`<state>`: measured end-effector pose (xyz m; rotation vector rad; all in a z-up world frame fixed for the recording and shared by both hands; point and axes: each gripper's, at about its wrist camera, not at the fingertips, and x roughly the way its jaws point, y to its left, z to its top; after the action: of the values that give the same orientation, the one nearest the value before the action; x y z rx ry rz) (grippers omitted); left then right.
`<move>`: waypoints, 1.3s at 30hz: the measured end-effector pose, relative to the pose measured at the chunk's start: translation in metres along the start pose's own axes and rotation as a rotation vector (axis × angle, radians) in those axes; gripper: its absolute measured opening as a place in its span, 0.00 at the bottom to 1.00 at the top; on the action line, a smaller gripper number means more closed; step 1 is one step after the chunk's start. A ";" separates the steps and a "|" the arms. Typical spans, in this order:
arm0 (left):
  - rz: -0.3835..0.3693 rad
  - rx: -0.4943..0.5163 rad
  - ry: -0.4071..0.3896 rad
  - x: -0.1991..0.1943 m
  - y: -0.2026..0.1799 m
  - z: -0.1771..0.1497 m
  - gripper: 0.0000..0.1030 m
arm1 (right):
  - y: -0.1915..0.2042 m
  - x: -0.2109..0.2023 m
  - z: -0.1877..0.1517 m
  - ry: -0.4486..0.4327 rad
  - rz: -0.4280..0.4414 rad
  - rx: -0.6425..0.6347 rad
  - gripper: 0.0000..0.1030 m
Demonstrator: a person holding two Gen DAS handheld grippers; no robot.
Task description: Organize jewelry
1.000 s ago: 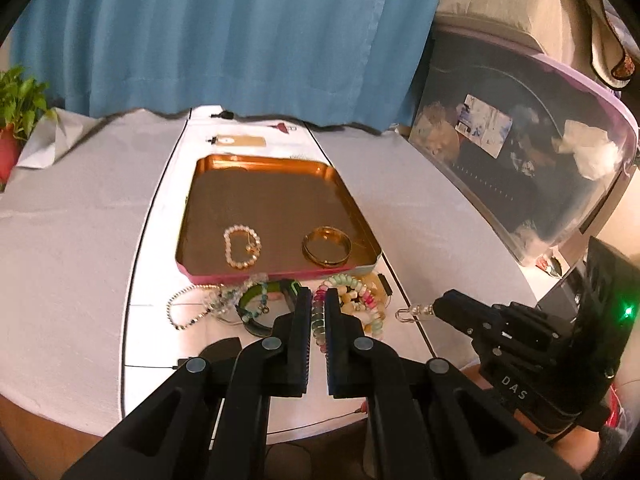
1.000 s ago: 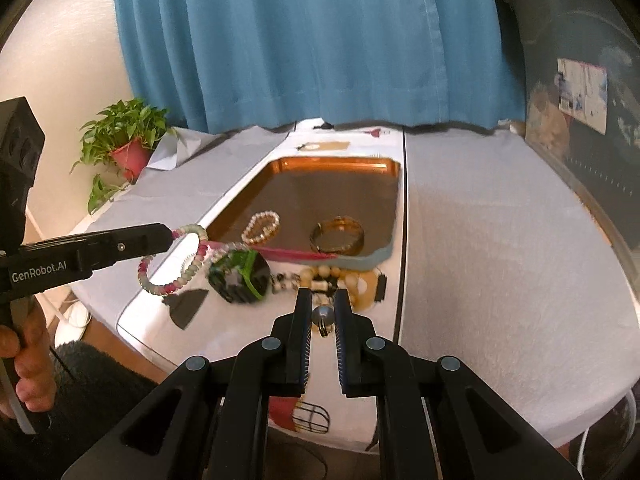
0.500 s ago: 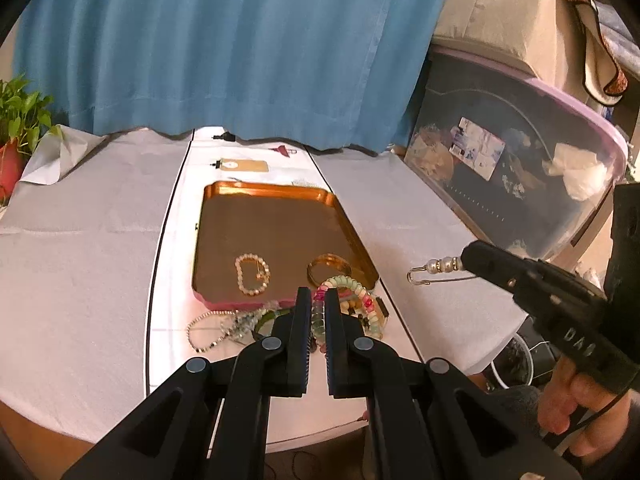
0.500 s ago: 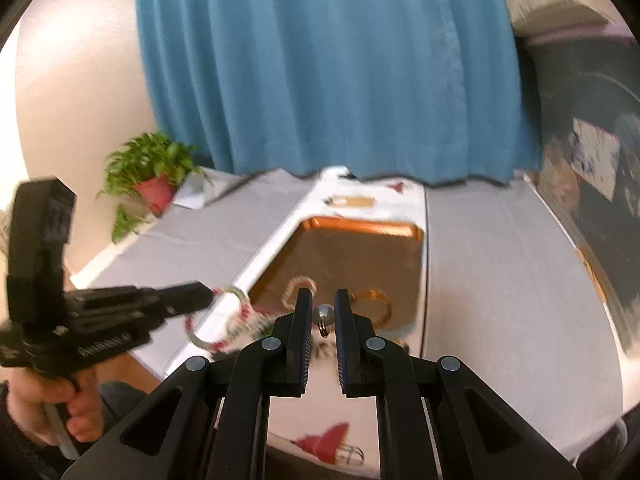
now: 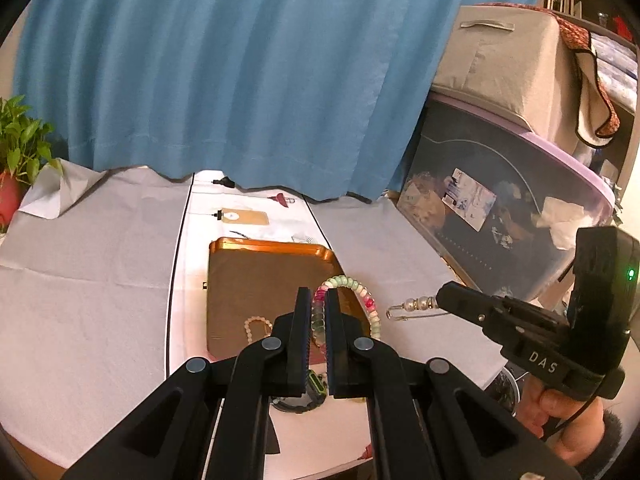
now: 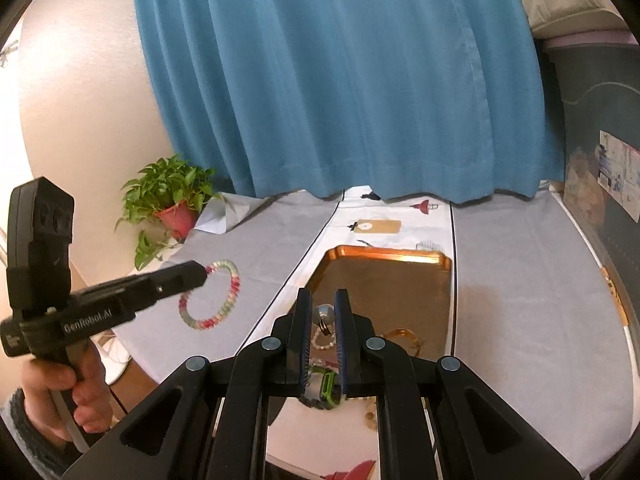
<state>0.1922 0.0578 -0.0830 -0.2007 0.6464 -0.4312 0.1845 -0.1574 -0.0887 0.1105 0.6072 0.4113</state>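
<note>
My left gripper [image 5: 318, 300] is shut on a pink, green and white beaded bracelet [image 5: 366, 302] and holds it in the air above the copper tray [image 5: 264, 276]; it also shows in the right wrist view [image 6: 224, 300]. My right gripper [image 6: 323, 304] is shut on a pearl pin [image 6: 325, 314], which also shows in the left wrist view [image 5: 414, 305]. A pearl bracelet [image 5: 256, 326] and a gold bangle [image 6: 404, 336] lie in the tray [image 6: 384, 280]. A green and black band [image 6: 326, 390] lies on the white runner in front of the tray.
A potted plant [image 6: 168, 200] stands at the table's left edge. A dark storage bin [image 5: 500, 204] with a fabric box on top stands at the right. A blue curtain [image 5: 240, 80] hangs behind. A tan tag [image 5: 244, 217] lies beyond the tray.
Both grippers have risen higher above the table with their pieces still held. The beaded bracelet now hangs over the tray's right side.
</note>
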 end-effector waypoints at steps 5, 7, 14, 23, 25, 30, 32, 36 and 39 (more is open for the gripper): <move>0.033 0.011 0.046 0.031 0.010 -0.013 0.04 | -0.007 0.025 -0.019 0.041 -0.072 -0.049 0.11; 0.039 -0.015 0.092 0.051 0.019 -0.027 0.04 | -0.016 0.038 -0.034 0.071 -0.077 -0.034 0.11; 0.040 -0.112 0.180 0.098 0.052 -0.054 0.03 | -0.050 0.079 -0.057 0.131 -0.082 0.013 0.11; 0.068 -0.051 0.178 0.135 0.067 -0.019 0.03 | -0.083 0.130 -0.025 0.113 -0.100 0.002 0.11; 0.084 -0.036 0.231 0.140 0.072 -0.025 0.05 | -0.088 0.141 -0.022 0.121 -0.099 0.004 0.11; 0.079 -0.039 0.303 0.119 0.081 -0.070 0.34 | -0.090 0.141 -0.038 0.127 -0.087 0.035 0.11; 0.068 -0.045 0.324 0.112 0.080 -0.087 0.35 | -0.086 0.138 -0.046 0.124 -0.088 0.040 0.11; 0.039 0.037 0.326 0.099 0.059 -0.112 0.35 | -0.074 0.117 -0.061 0.116 -0.070 0.044 0.11; 0.038 0.062 0.351 0.107 0.052 -0.121 0.27 | -0.065 0.088 -0.079 0.113 -0.074 0.042 0.11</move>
<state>0.2104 0.0504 -0.2509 -0.0526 0.9783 -0.4538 0.2273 -0.1822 -0.2144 0.1055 0.7294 0.3350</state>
